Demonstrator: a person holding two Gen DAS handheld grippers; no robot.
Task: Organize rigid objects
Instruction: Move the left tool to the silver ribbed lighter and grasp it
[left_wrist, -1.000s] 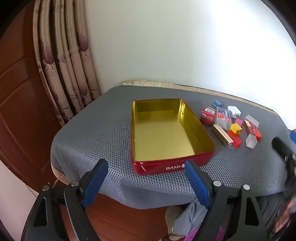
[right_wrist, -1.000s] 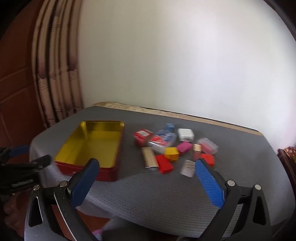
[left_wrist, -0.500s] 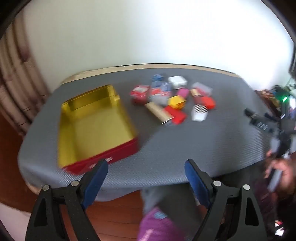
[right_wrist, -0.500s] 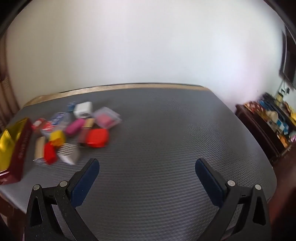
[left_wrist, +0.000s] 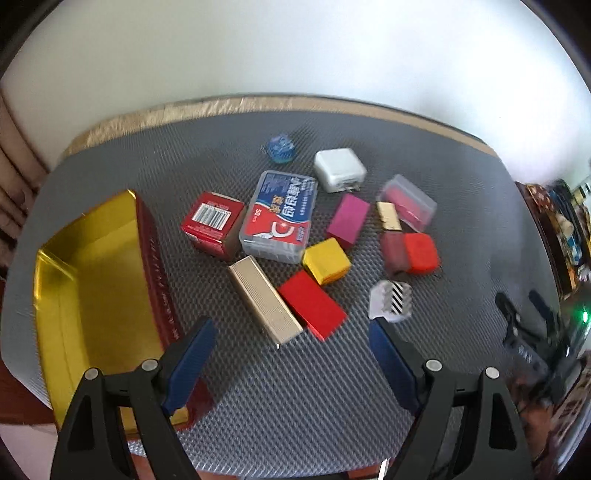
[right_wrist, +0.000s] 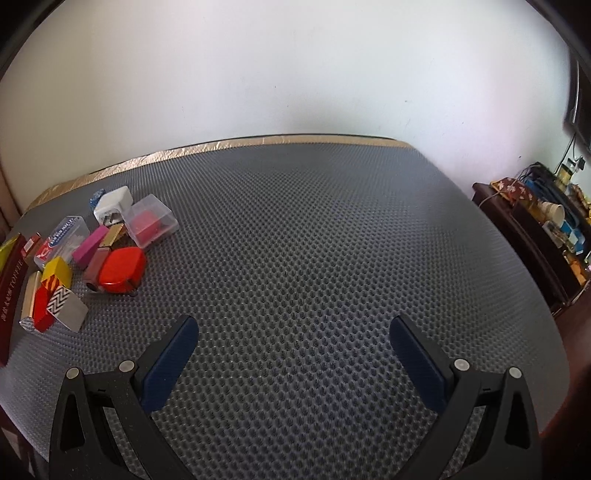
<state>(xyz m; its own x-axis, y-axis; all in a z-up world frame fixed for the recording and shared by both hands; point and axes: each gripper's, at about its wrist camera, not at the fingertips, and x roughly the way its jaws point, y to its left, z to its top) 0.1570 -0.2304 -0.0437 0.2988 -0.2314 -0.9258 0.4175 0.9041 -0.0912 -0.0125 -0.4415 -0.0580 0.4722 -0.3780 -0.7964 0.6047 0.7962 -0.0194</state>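
The left hand-held gripper (left_wrist: 291, 341) is spread wide and holds nothing; it hovers above the near edge of the grey tabletop (left_wrist: 258, 387). Directly ahead of it, between the lines of its two fingers, lies the gold bar-shaped box (left_wrist: 264, 299), long axis running from near right to far left, its near end closest to the gap. A red flat block (left_wrist: 312, 304) lies touching or just beside it on the right. The remaining small items are clustered beyond. The open red tin with gold interior (left_wrist: 92, 291) stands to the left, empty as far as visible. The right hand-held gripper (right_wrist: 293, 341) is likewise spread and empty, facing bare mat; the cluster lies well to its left. The left gripper is judged nearer, and a grasp across the gold box's short axis would need wrist rotation.
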